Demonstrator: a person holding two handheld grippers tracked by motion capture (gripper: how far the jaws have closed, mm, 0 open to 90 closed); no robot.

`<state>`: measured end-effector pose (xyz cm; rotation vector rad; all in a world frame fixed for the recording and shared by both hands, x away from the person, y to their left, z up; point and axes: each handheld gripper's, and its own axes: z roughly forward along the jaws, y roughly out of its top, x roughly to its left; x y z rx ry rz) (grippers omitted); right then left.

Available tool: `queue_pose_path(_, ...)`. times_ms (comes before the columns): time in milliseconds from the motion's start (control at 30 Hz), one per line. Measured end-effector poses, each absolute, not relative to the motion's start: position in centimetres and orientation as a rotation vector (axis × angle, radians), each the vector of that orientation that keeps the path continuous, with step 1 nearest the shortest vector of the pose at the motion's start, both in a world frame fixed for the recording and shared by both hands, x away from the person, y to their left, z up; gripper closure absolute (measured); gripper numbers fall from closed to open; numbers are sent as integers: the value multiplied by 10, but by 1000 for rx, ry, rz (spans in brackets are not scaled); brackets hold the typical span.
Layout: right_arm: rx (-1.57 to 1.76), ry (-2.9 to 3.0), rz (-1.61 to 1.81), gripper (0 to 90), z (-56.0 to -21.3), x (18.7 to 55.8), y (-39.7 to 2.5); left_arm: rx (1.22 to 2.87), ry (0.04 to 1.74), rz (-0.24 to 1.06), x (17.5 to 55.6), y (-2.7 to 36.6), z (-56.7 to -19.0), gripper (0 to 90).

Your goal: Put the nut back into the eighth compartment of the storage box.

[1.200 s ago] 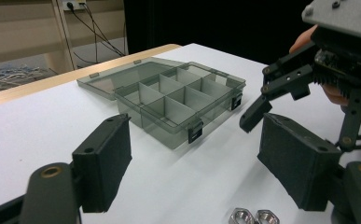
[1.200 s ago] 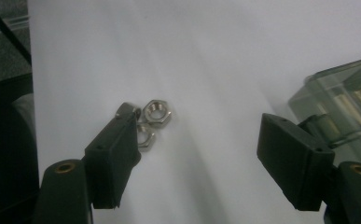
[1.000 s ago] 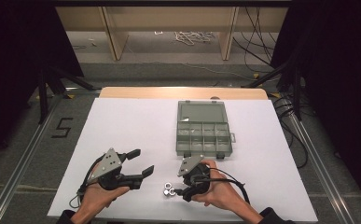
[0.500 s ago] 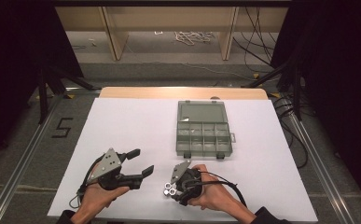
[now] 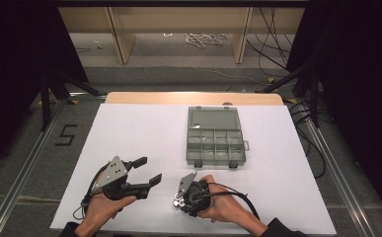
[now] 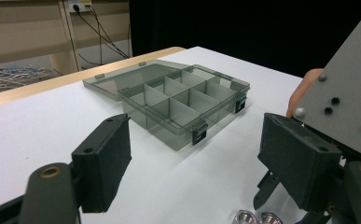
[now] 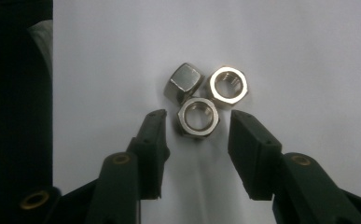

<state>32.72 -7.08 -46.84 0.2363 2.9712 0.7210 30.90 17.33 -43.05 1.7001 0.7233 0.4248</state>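
Observation:
Three silver hex nuts (image 7: 205, 95) lie clustered on the white table. My right gripper (image 7: 197, 116) points down at them, open, its jaws on either side of the nearest nut (image 7: 197, 131) with a small gap on each side. In the high view the right gripper (image 5: 179, 200) is at the front centre, with the nuts (image 5: 177, 202) just under its tips. My left gripper (image 5: 149, 170) hovers open and holds nothing, to the left of the right gripper. From the left gripper (image 6: 199, 158), the nuts (image 6: 255, 218) show at the bottom edge.
A smoky grey compartment box (image 5: 214, 147) lies open beyond the grippers, its lid (image 5: 213, 119) folded flat to the far side; its compartments (image 6: 178, 100) look empty. The white table top (image 5: 129, 133) has bare room at the left. Cables (image 5: 203, 38) lie on the floor behind.
The right gripper has shifted left and tipped down over the nuts, so its jaws now straddle one. The left gripper has stayed where it was.

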Motion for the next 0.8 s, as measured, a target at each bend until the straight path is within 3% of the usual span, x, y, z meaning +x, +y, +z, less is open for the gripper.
queue_pose_path(533, 199, 3002, 666, 699, -468, 328, -63, 1698, 731, 419, 310, 173, -431, 243)
queue_pose_path(800, 187, 2991, 641, 703, -466, 325, -61, 1700, 730, 420, 309, 174, -432, 243)
